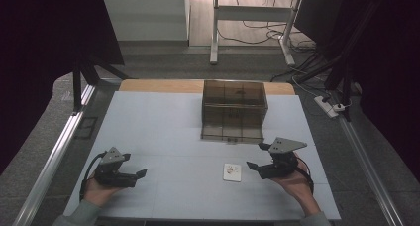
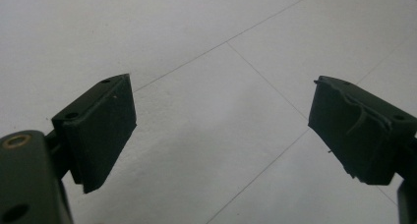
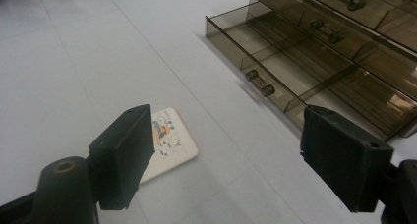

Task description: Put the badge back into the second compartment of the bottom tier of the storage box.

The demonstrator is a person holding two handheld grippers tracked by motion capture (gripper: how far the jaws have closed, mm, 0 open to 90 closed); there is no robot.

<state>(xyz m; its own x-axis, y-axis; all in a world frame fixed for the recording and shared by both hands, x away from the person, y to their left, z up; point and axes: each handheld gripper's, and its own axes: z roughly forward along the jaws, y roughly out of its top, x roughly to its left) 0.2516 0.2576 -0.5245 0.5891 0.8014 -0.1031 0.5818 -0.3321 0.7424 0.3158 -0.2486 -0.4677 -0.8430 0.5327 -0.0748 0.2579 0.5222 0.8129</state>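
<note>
I am holding both my left gripper (image 1: pixel 140 173) and right gripper (image 1: pixel 251 165) with jaws spread wide, and the flat card (image 3: pixel 167 143) lying just past my right jaws might slide away because it is so thin on the bench (image 1: pixel 163 132).

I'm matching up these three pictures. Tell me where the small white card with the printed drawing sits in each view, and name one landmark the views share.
High view: the small white card lies flat on the table, lower centre, just left of the right hand-held gripper.
Left gripper view: not in it.
Right gripper view: card at lower left centre, partly behind the left jaw.
Shared landmark: the smoky clear drawer box, upper right in the right gripper view.
</note>
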